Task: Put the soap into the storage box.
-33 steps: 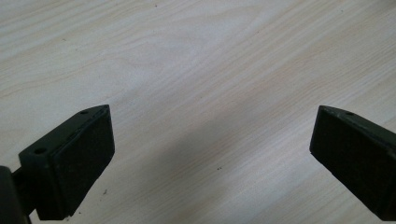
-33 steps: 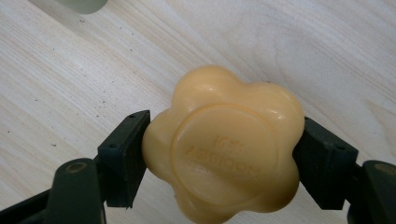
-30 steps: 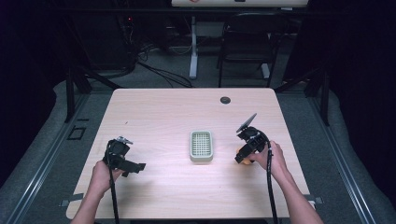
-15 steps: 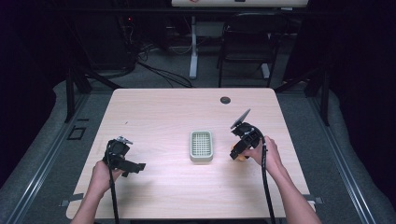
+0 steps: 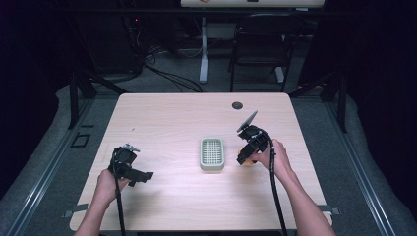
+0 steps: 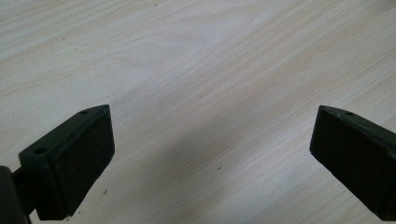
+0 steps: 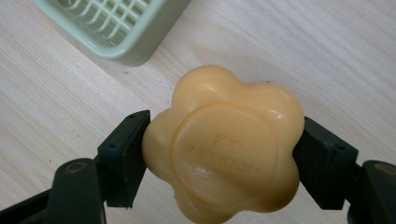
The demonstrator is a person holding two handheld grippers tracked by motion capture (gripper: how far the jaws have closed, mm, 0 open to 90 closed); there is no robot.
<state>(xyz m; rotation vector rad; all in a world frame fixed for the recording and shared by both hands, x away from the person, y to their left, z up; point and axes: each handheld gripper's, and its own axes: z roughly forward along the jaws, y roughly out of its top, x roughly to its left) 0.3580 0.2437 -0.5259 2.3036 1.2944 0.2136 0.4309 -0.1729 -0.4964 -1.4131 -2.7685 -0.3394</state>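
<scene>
Right gripper (image 7: pixel 219 154) fingers clamp the flower-shaped soap bar (image 7: pixel 223 144) beside the green soap dish (image 5: pixel 212 153), placement outstanding; left gripper (image 6: pixel 210 154) fingers released over bare bench (image 5: pixel 167 123).

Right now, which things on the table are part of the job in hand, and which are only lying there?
Part of the job:
- flower-shaped yellow soap, clamped between the jaws of the right gripper
- green slotted soap dish, beside the soap, nothing in it

Only lying about:
- left gripper, open over bare wood, holding nothing
- black round cap near the table's far edge
</scene>
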